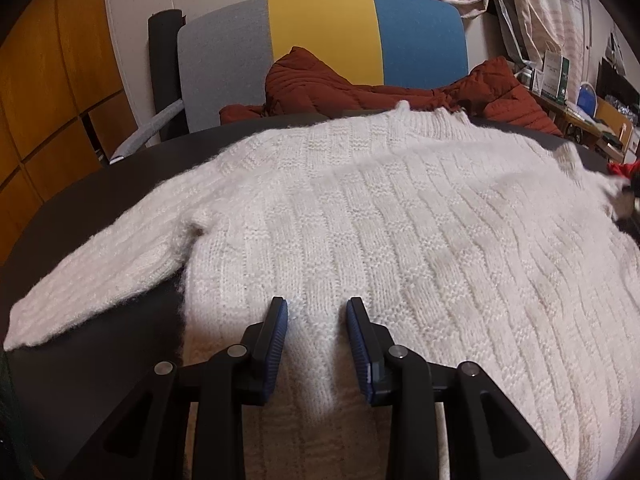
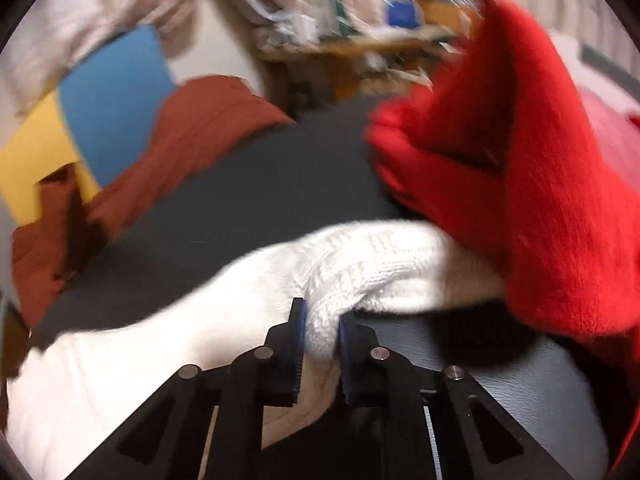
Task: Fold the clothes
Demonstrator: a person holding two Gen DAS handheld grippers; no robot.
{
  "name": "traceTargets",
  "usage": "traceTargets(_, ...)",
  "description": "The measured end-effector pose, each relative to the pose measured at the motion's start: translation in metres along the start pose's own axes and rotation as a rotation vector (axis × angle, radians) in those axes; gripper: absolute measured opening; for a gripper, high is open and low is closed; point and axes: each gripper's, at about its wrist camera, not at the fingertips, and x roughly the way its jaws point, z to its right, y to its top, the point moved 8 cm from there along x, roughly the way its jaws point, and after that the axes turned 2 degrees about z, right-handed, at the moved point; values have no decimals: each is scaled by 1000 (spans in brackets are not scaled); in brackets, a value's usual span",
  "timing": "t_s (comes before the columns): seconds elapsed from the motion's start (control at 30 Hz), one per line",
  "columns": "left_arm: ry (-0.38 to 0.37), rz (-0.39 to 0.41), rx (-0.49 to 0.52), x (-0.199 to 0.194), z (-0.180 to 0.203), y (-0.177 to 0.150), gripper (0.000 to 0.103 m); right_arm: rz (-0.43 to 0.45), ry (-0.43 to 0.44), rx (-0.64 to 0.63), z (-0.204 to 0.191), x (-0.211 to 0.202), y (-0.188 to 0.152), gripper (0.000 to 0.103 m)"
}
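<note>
two grippers work a white knit sweater (image 1: 400, 220) spread flat on a dark round table (image 1: 100, 192), one sleeve lying out toward the table's left edge. the left gripper (image 1: 317, 308) rests over the sweater's lower body, its blue-padded jaws apart with a soft ridge of knit rising between them; whether the pads press it i cannot tell. the right gripper (image 2: 322, 320) is clamped on a bunched fold of the sweater (image 2: 352, 268), beside a bright red garment (image 2: 540, 184). behind the table stands a grey, yellow and blue chair (image 1: 320, 48) with a rust quilted jacket (image 1: 320, 84) draped on it.
</note>
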Motion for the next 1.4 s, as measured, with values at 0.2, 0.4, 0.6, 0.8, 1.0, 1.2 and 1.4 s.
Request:
traceTargets(0.2, 10, 1, 2, 0, 3, 0, 33, 264, 150, -602, -153, -65, -27, 14)
traceTargets(0.4, 13, 1, 1, 0, 4, 0, 33, 317, 194, -946, -228, -95, -81, 13)
traceTargets(0.6, 17, 3, 3, 0, 4, 0, 33, -231, 452, -707, -178, -52, -106, 40)
traceTargets(0.8, 18, 4, 5, 0, 5, 0, 33, -296, 625, -242, -97, -56, -87, 80)
traceTargets(1.0, 40, 6, 21, -1, 7, 0, 33, -379, 764, 386, -43, -17, -64, 84)
traceTargets(1.2, 40, 6, 22, -1, 8, 0, 33, -353, 670, 497, -41, 11, -53, 16)
traceTargets(1.4, 39, 7, 23, -1, 8, 0, 33, -134, 560, 239, -20, -37, 22, 9)
